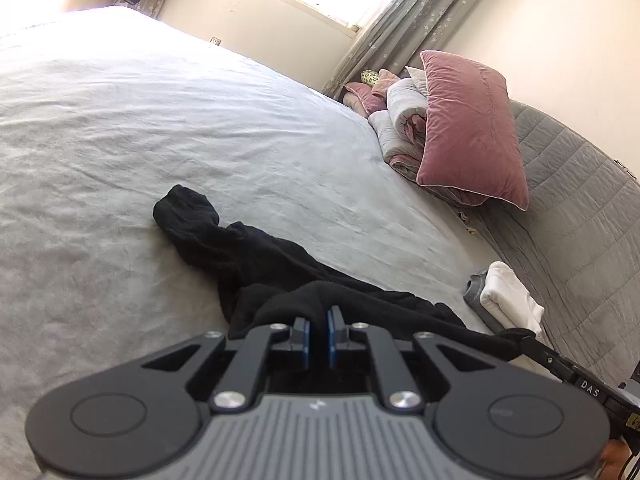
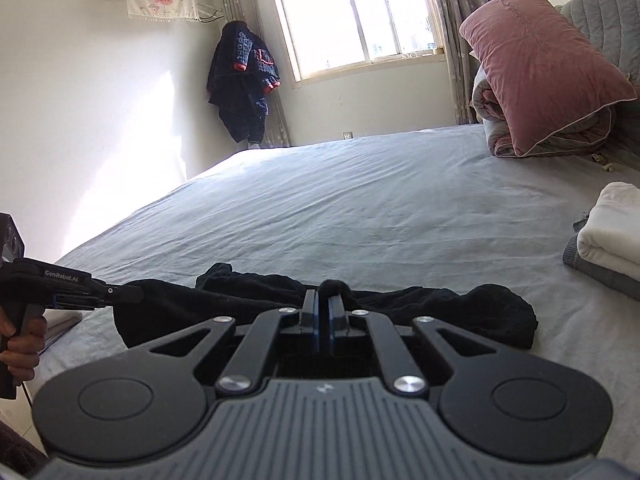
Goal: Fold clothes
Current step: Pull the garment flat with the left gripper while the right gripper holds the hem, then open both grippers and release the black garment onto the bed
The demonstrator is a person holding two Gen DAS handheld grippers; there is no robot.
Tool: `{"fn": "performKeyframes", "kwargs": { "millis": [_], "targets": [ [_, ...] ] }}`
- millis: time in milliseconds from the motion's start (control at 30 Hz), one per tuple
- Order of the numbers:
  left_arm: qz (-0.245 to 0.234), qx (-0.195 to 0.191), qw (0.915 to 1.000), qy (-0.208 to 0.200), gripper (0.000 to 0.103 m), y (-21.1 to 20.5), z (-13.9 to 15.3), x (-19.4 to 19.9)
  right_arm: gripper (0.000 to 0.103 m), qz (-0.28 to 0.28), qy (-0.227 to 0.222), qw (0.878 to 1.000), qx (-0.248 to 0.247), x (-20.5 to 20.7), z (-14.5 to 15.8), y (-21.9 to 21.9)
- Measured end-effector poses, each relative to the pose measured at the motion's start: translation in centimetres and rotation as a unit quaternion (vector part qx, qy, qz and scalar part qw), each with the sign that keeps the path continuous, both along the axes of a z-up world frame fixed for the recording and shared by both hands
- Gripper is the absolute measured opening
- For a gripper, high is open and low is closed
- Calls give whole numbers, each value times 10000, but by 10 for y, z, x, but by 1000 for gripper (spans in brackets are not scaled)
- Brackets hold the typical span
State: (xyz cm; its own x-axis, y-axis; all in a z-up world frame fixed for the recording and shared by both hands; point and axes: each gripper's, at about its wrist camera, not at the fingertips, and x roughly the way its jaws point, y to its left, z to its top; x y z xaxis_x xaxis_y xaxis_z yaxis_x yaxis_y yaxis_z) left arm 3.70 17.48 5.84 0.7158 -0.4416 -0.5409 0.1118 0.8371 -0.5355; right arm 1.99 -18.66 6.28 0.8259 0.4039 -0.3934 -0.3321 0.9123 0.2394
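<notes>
Grippers [image 1: 318, 322] [image 2: 323, 304] level, clamping black garment [image 2: 440, 308]

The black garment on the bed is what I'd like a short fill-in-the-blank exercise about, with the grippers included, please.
1. The left gripper is shut on the ____ garment.
2. The right gripper grips the same garment, which lies on the ____ sheet.
3. The pink pillow leans on a rolled ____.
4. Folded white cloth lies to the ____ of the garment in the right wrist view.

Missing words: black; grey; quilt; right
</notes>
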Motion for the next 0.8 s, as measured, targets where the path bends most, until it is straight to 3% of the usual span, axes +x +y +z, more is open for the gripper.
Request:
{"fn": "performKeyframes", "kwargs": {
  "millis": [200,467,600,800],
  "targets": [
    [117,-248,9995,141,8,1,-1,12,6,-392,10,9990,207,20,-1,-5],
    [264,-541,9977,323,8,2,-1,28,6,-456,-28,9979,459,13,11,-4],
    [151,-168,9993,310,8,-6,9,13,6,-435,93,9984,357,3,15,-1],
    [-53,-21,9992,408,8,-10,5,-26,6,-509,222,9979,322,-33,14,0]
  ]
}}
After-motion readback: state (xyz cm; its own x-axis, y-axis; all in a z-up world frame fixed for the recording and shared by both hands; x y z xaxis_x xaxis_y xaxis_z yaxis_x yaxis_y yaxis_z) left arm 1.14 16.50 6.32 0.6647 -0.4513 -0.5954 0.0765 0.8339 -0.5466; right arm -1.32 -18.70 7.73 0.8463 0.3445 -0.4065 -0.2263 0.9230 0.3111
